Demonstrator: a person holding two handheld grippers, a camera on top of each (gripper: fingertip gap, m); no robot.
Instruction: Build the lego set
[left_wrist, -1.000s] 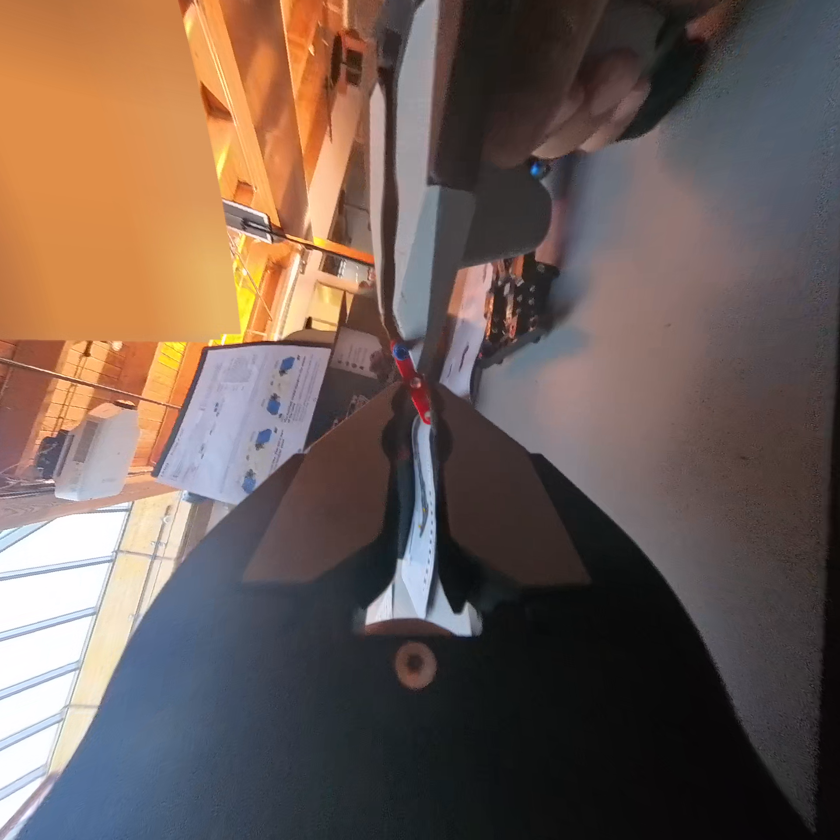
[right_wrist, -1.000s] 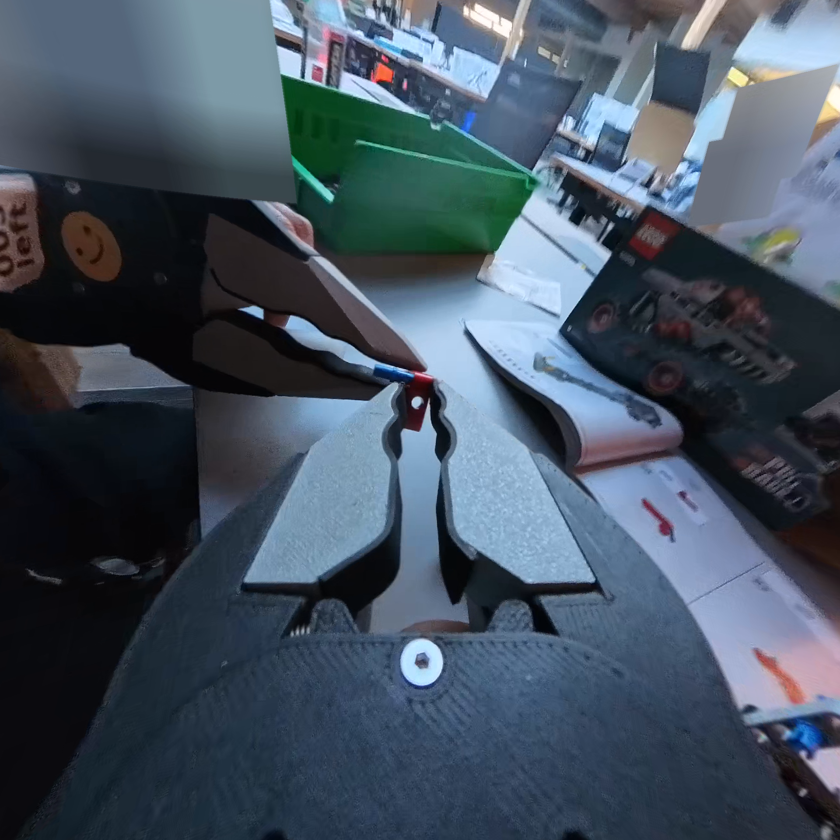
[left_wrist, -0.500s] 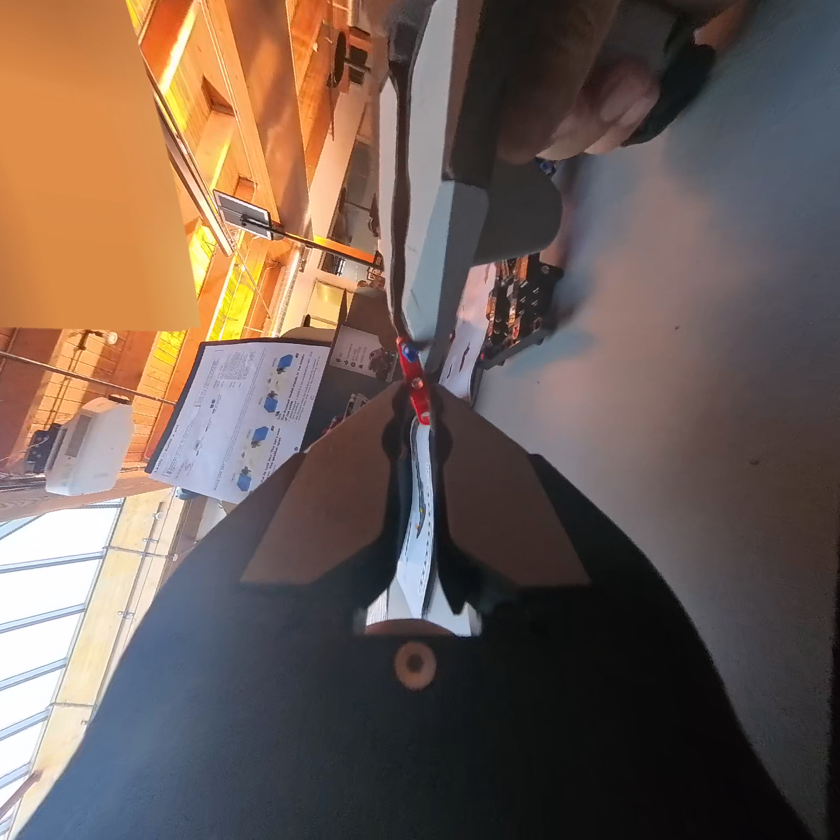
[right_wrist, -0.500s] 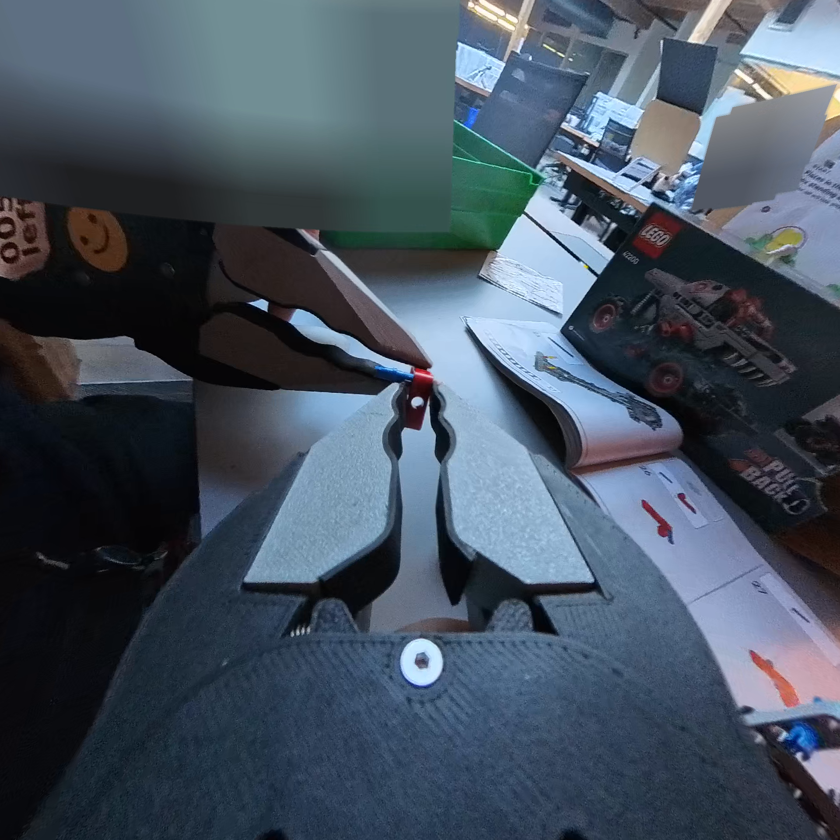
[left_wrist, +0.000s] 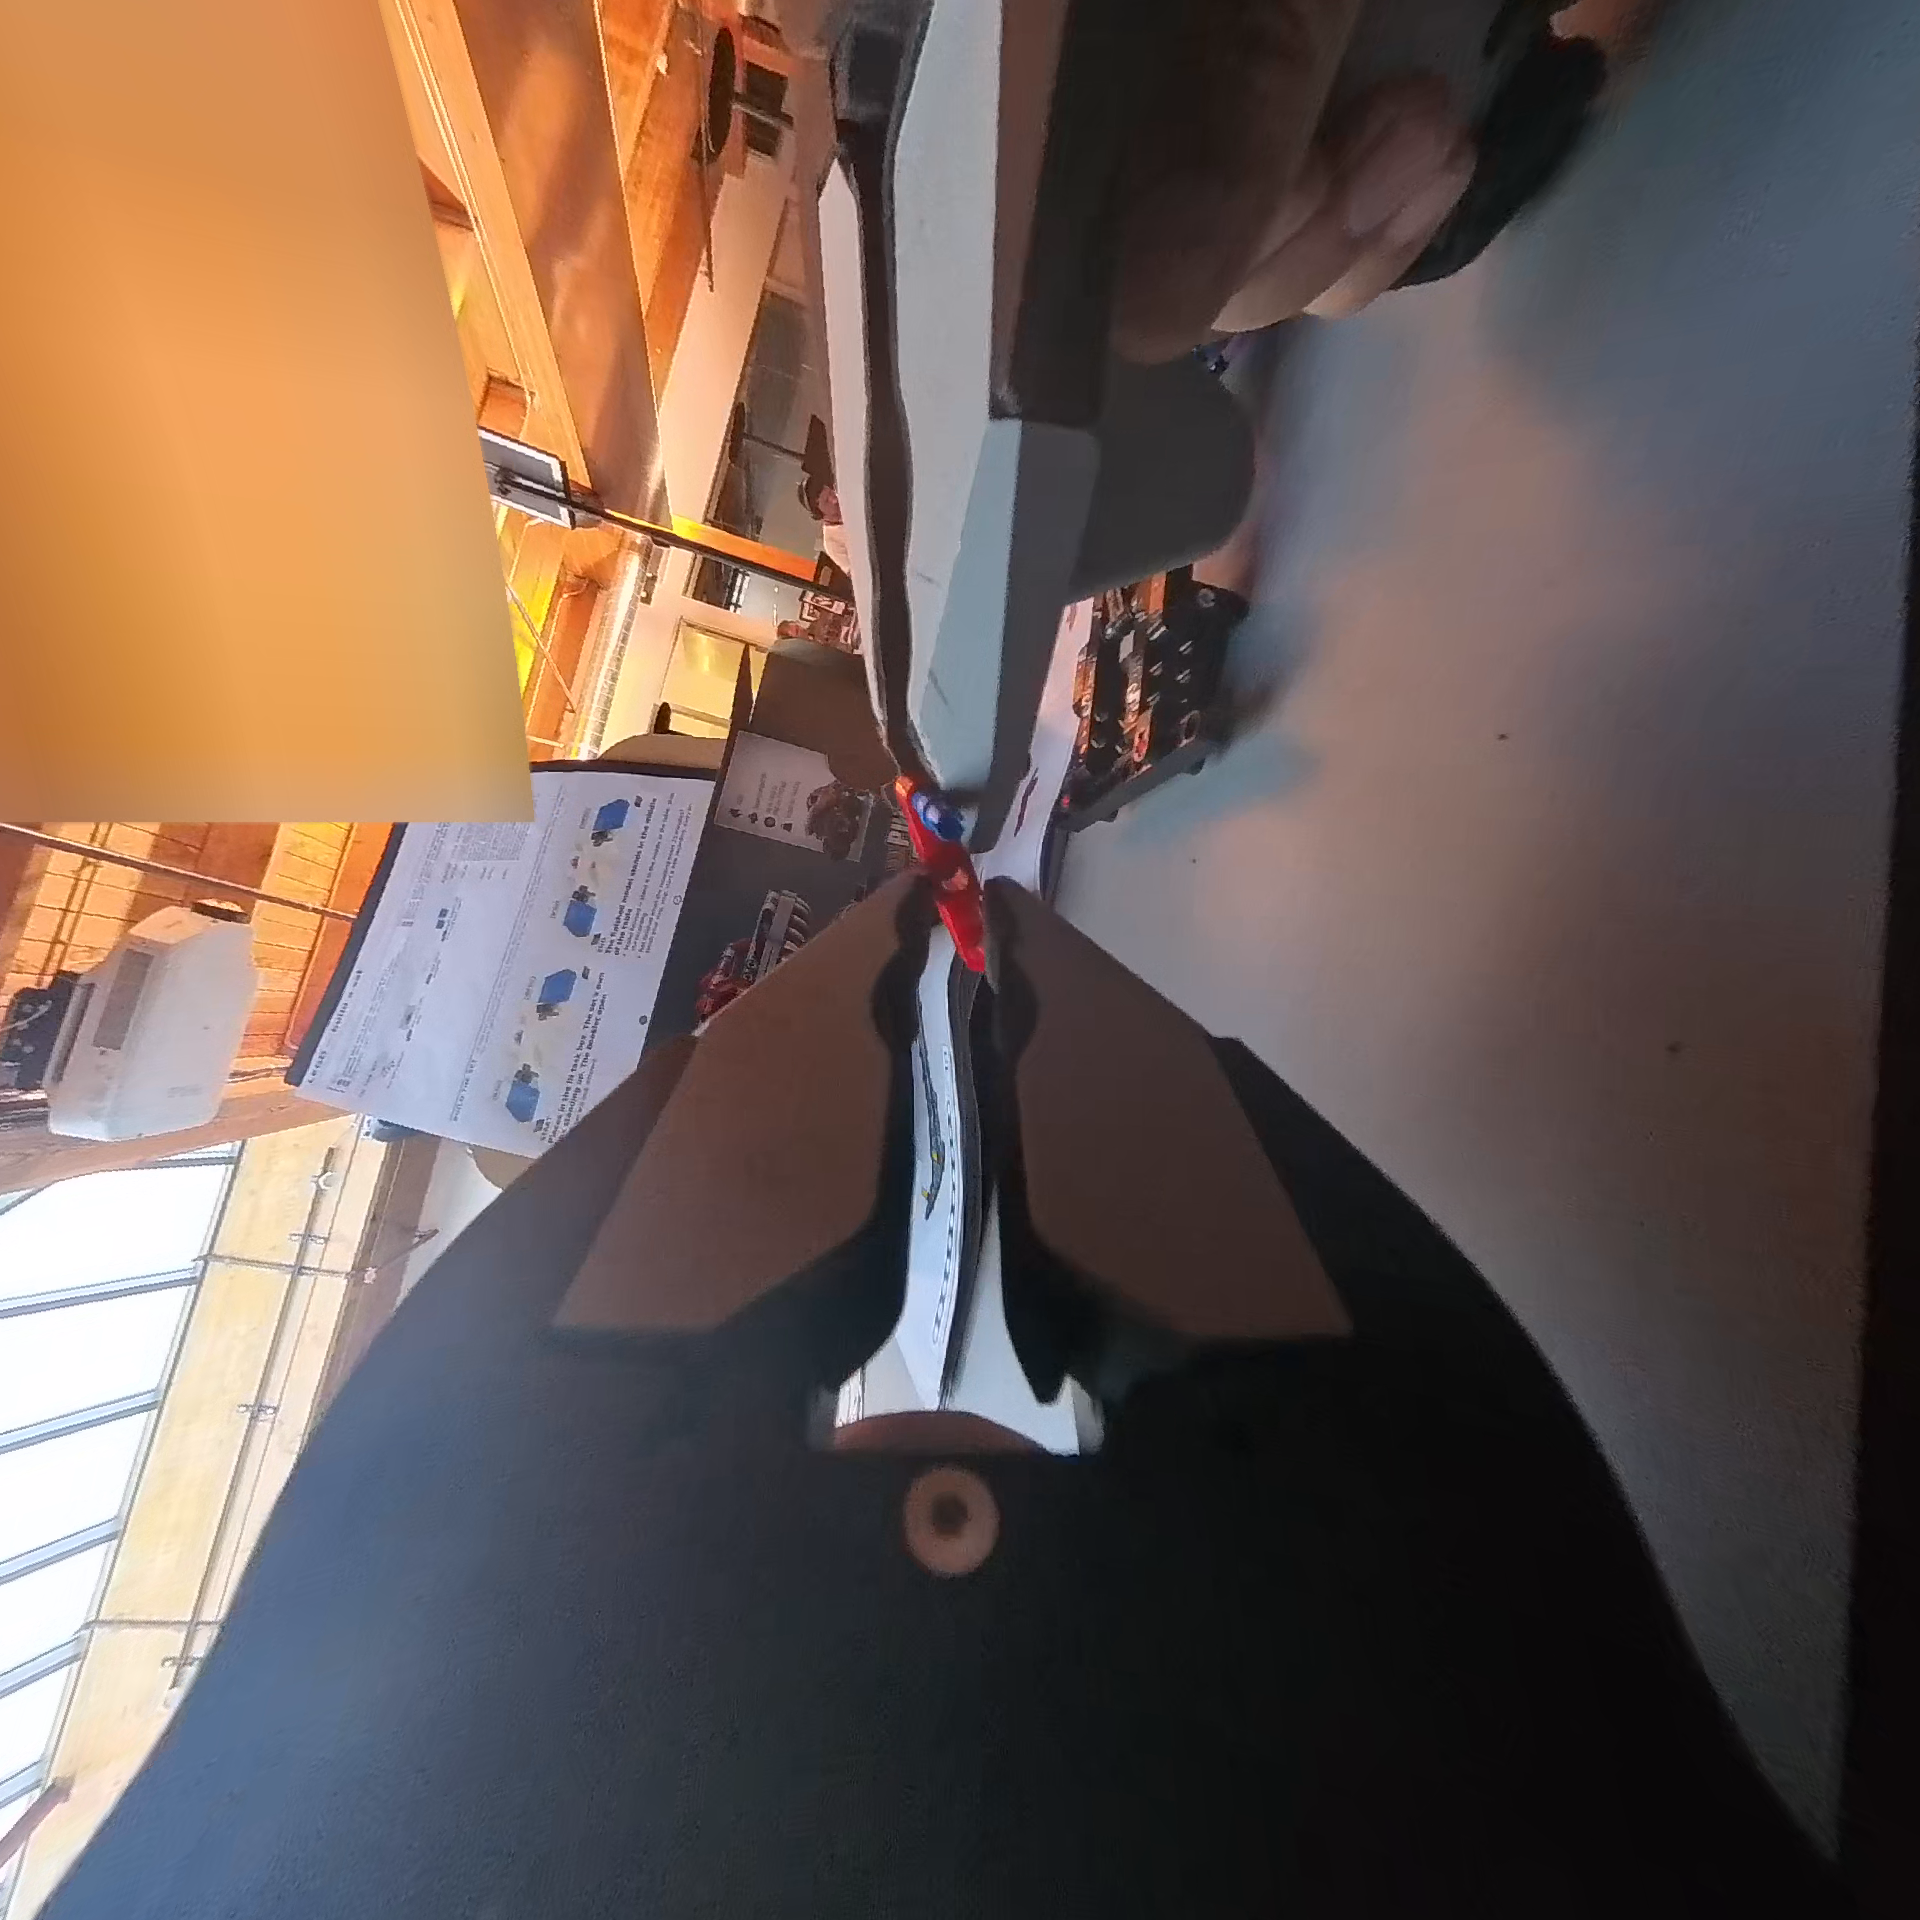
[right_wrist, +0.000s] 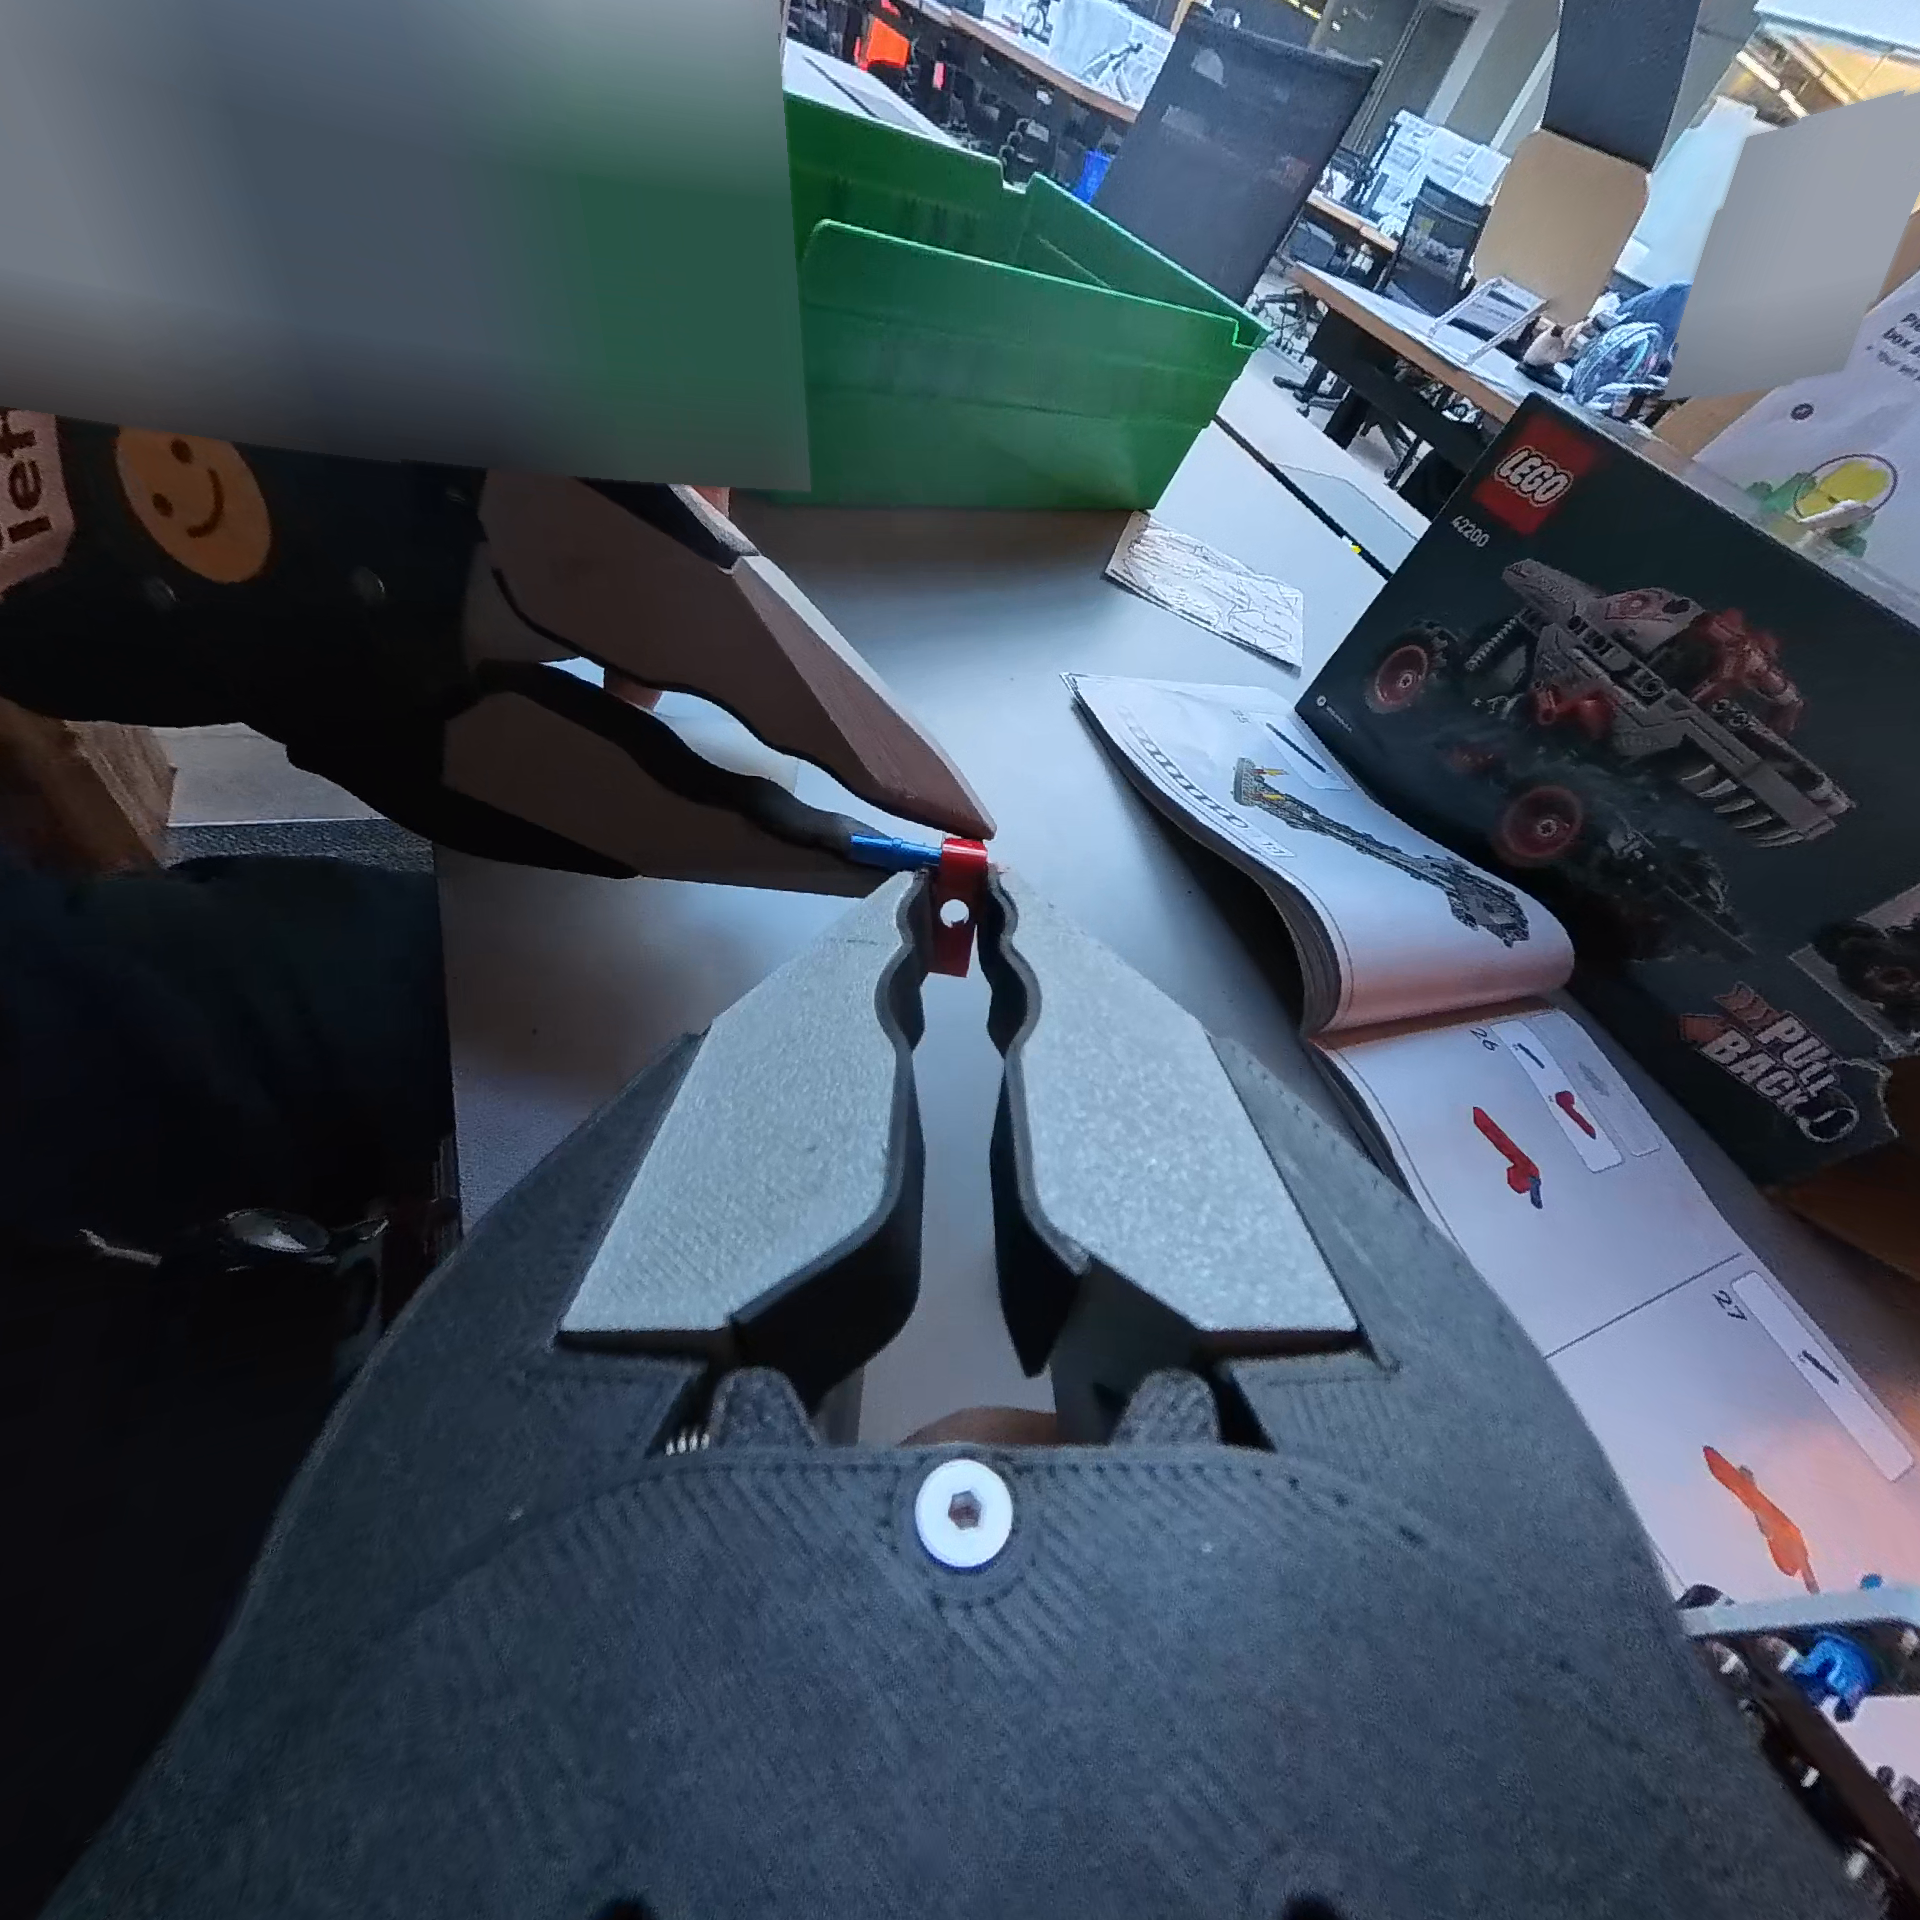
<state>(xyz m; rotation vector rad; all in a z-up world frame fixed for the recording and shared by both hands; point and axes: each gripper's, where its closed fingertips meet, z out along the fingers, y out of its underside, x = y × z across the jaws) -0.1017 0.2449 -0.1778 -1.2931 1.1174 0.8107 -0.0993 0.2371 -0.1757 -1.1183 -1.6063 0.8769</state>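
- The build is at an early to middle stage, by my judgement: a partly built dark frame (left_wrist: 1153, 696) lies on the worktop (left_wrist: 1558, 727) beyond the fingers, and the truck pictured on the box (right_wrist: 1621, 769) is far from finished.
- The open booklet (right_wrist: 1351, 883) lies toward the right side of the worktop, against the box, with pages showing small red parts; the step in hand looks like one of those.
- The right gripper (right_wrist: 951, 920) has its fingers nearly closed, pinching a small red piece (right_wrist: 956, 904) at the very tips; the piece stands upright with a round hole facing the camera.
- The left gripper (right_wrist: 914, 847) comes in from the left, its fingers closed down on a thin blue pin (right_wrist: 888, 850), whose end meets the top of the red piece.
- In the left wrist view the left gripper (left_wrist: 951, 914) shows its brown fingers close together with the red piece (left_wrist: 951, 894) and a bit of blue at their tips, touching the grey tips of the other tool.
- Both parts are held in the air above the worktop, near its middle.
- How deep the pin sits I cannot tell; joining this pair to the frame remains, along with most of the model.
- A green bin (right_wrist: 987, 364) stands at the far edge.
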